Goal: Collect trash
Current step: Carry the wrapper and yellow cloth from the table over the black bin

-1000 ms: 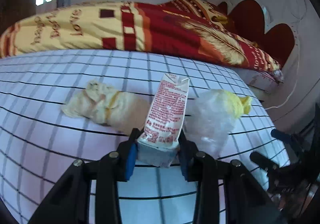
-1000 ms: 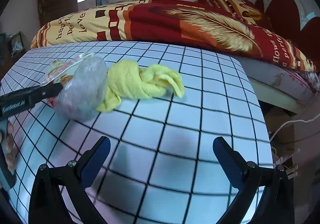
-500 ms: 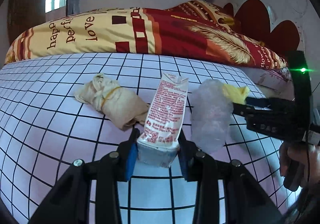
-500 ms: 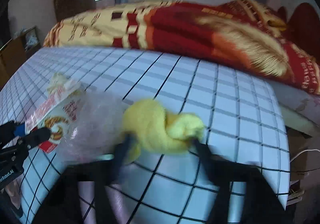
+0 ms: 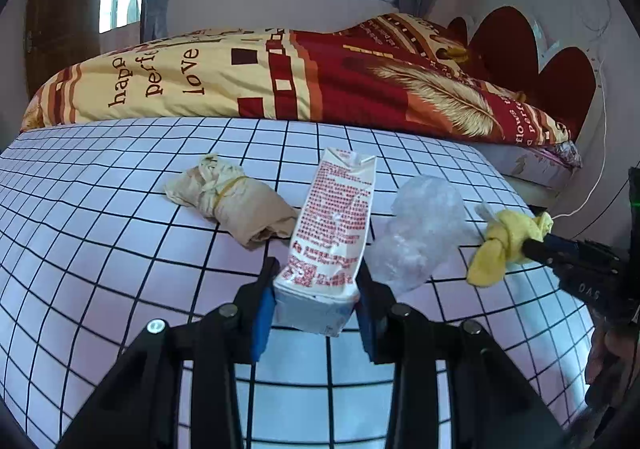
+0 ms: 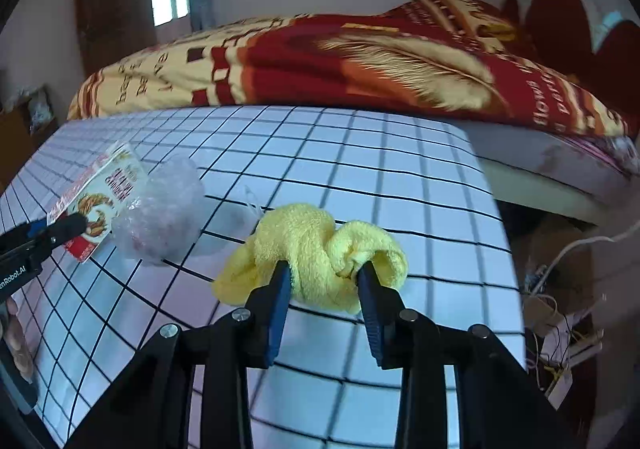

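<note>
My left gripper (image 5: 316, 281) is shut on the base of a white carton with red print (image 5: 332, 225), held upright over the checked sheet. On the sheet behind it lie a beige bundle tied with a rubber band (image 5: 232, 201) and a crumpled clear plastic bag (image 5: 420, 225). In the right wrist view my right gripper (image 6: 322, 273) has its jaws closing on a knotted yellow cloth (image 6: 312, 241); both pads press into it. The left wrist view shows that cloth (image 5: 508, 237) hanging from the right gripper's tip at the right, just off the sheet. The bag (image 6: 164, 213) and carton (image 6: 100, 201) sit to the left.
A checked sheet (image 5: 100, 249) covers the bed. A red and yellow quilt (image 5: 280, 77) lies bunched along the far side. The sheet's right edge drops to a floor with cables and clutter (image 6: 560, 309). A red headboard (image 5: 520, 49) stands at the back right.
The right gripper went forward to the yellow cloth, closed from wide open onto it and drew it away from the plastic bag. The left gripper keeps the carton and has drifted a little.
</note>
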Motion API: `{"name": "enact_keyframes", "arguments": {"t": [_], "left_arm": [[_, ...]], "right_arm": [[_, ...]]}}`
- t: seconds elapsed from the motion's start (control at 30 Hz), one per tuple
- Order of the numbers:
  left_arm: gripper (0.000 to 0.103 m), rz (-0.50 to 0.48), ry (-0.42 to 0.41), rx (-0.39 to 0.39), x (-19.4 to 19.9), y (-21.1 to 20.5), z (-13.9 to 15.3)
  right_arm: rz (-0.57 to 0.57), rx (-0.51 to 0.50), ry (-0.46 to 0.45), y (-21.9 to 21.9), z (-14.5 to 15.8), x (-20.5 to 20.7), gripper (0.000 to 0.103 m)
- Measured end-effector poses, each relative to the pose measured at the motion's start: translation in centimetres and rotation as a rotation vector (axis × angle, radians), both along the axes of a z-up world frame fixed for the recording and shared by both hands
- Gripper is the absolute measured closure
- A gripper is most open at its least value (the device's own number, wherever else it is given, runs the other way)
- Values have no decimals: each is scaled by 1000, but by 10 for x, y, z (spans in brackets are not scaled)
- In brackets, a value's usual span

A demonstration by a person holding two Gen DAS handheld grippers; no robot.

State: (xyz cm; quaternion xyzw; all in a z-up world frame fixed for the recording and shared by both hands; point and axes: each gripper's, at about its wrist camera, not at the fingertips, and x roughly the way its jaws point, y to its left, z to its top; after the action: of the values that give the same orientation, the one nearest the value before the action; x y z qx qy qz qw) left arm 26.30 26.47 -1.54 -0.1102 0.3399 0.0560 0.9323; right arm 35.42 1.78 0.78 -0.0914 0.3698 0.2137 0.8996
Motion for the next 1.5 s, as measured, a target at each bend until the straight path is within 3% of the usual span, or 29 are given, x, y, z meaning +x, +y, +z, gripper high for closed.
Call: {"name": "enact_keyframes", "arguments": {"t": [0.53,1.13,1.5], "left_arm": [[66,-26,-69,-5,-75,-42,29],[66,-281,-82,-2,-111,-164,38],[66,-420,-71,11,-113,-236,36]], "right_arm": [[-46,51,-72,-84,35,-100,75],[-142,48,-158,-180,65,-202,78],[-276,32,-136,-260,50,-226,80]]}}
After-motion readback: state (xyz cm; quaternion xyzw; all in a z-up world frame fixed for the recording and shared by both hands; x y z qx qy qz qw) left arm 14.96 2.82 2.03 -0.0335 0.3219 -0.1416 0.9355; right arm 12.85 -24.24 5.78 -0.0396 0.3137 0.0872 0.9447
